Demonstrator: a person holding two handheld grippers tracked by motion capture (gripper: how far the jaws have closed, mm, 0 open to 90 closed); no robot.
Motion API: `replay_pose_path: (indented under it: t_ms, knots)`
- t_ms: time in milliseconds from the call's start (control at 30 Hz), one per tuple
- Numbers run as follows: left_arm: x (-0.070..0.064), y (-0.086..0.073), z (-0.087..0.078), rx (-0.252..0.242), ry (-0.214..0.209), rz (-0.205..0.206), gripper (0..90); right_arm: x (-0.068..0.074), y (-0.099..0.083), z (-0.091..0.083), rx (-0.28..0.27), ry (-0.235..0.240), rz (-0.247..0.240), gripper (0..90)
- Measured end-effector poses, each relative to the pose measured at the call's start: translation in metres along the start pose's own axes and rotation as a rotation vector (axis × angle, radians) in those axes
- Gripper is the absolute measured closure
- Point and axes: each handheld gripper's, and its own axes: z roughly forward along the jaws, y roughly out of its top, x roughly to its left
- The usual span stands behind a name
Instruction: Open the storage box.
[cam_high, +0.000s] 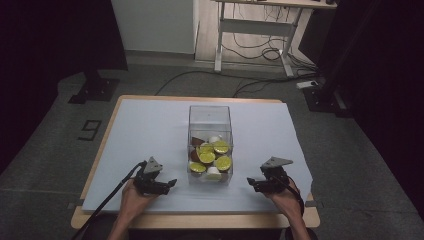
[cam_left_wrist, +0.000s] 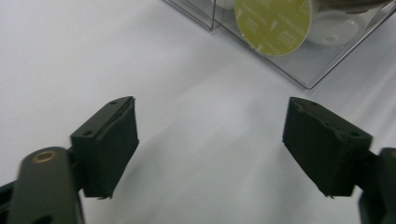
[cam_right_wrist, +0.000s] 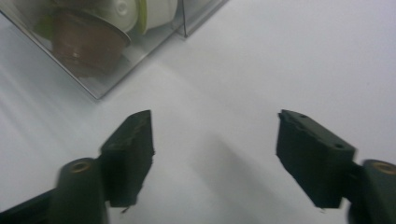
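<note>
Clear plastic box (cam_high: 210, 120) of coffee capsules (cam_high: 207, 157) stands mid-desk (cam_high: 150, 125) — left gripper (cam_high: 170, 183) and right gripper (cam_high: 251, 184) rest either side of it, both spread wide, holding nothing.

High view dim overall, corners and both sides falling to near black; the pale table cover (cam_high: 150, 130) is the brightest area, evenly lit from above, with only faint shadows under the hands. Far floor and desk legs grainy, soft. Clear box (cam_high: 210, 145) shows weak reflections on its walls. Left gripper view brighter, white surface slightly washed; black pads (cam_left_wrist: 109, 144) soft-edged, soft diffuse shadow between them. Right gripper view similar; box corner (cam_right_wrist: 98, 88) at far left blurred, smeared, colours muddy
</note>
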Motion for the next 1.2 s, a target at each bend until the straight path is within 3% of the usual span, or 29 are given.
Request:
replay_pose_path:
  t_ms: [200, 467, 633, 667, 1200]
  knots:
    - [0.005, -0.003, 0.002, 0.029, 0.002, -0.005, 12.4, 0.001, -0.005, 0.008, 0.039, -0.003, 0.013, 14.8]
    - [0.008, -0.007, 0.006, 0.08, 0.026, 0.002, 8.3, 0.005, -0.01, 0.019, 0.096, 0.002, 0.018, 12.6]
    - [0.01, -0.007, 0.007, 0.088, 0.028, -0.012, 4.2, 0.008, -0.013, 0.023, 0.08, -0.002, 0.002, 2.6]
    - [0.01, -0.008, 0.008, 0.089, 0.029, -0.013, 2.9, 0.01, -0.014, 0.026, 0.072, -0.007, -0.02, 0.0]
    - [0.01, -0.008, 0.008, 0.09, 0.033, -0.018, 2.6, 0.009, -0.02, 0.026, 0.031, 0.0, -0.016, 0.0]
